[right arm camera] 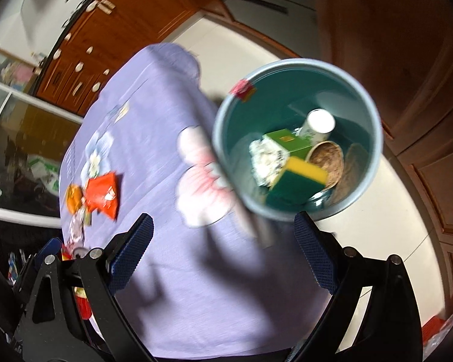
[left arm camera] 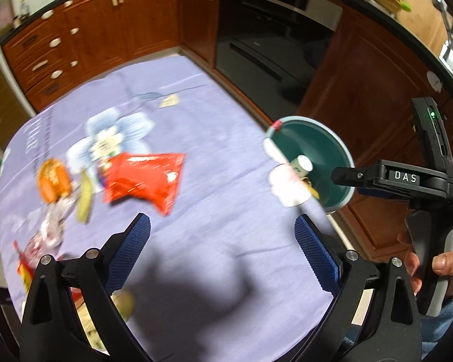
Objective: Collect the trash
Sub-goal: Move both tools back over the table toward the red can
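My left gripper (left arm camera: 223, 238) hangs open over the purple tablecloth (left arm camera: 214, 138) with nothing between its blue pads. Trash lies on the cloth to its left: a red foil packet (left arm camera: 145, 181), an orange wrapper (left arm camera: 53, 181), a banana peel (left arm camera: 84, 199) and crumpled wrappers (left arm camera: 49, 229). My right gripper (right arm camera: 223, 241) is open too and holds nothing, at the table's edge near the teal bin (right arm camera: 287, 90). In the bin lie a yellow-green sponge (right arm camera: 302, 178), a green box (right arm camera: 290, 143), a white cup (right arm camera: 318, 123) and crumpled foil (right arm camera: 267, 157). The red packet (right arm camera: 102, 196) shows far left.
The bin (left arm camera: 311, 141) stands on the pale floor off the table's right edge. Brown cabinets (left arm camera: 111, 39) and a dark oven (left arm camera: 271, 39) lie beyond the table. A hand (left arm camera: 438, 265) holds the right gripper (left arm camera: 347, 177) at the right. More litter lies near the lower left table edge.
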Motion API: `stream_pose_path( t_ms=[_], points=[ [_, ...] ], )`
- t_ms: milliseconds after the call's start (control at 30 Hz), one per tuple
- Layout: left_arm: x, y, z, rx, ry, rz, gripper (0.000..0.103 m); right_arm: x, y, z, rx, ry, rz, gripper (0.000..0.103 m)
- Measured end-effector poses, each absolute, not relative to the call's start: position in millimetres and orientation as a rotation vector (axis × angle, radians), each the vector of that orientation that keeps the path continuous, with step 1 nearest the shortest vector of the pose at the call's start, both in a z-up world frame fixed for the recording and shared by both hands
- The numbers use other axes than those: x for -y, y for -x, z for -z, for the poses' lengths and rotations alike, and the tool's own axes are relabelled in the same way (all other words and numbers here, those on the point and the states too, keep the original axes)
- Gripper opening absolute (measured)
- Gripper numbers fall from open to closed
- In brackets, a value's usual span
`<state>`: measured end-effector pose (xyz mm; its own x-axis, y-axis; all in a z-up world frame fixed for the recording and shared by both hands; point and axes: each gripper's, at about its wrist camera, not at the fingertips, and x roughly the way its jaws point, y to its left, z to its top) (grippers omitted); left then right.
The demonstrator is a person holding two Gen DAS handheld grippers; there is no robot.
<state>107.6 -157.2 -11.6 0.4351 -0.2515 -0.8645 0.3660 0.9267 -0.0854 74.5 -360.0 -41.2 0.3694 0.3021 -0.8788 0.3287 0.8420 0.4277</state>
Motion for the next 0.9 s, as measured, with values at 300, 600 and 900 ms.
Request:
stream_pose_path(
  t_ms=[300, 600, 900],
  points=[
    [75, -74, 7, -1.028, -0.055, 0.301, 0.097, 281, -70, 23, -1.240, -0.490, -0.075, 0.090],
    [-24, -45, 25, -1.054, -0.006, 0.161, 0.097, 200, -67, 16, -1.283, -0.372, -0.178, 0.090],
    [-90, -25, 56, -1.114, 0.049, 0.079, 0.097, 131, -66, 31, -1.380, -0.303, -0.279, 0.090]
  ],
)
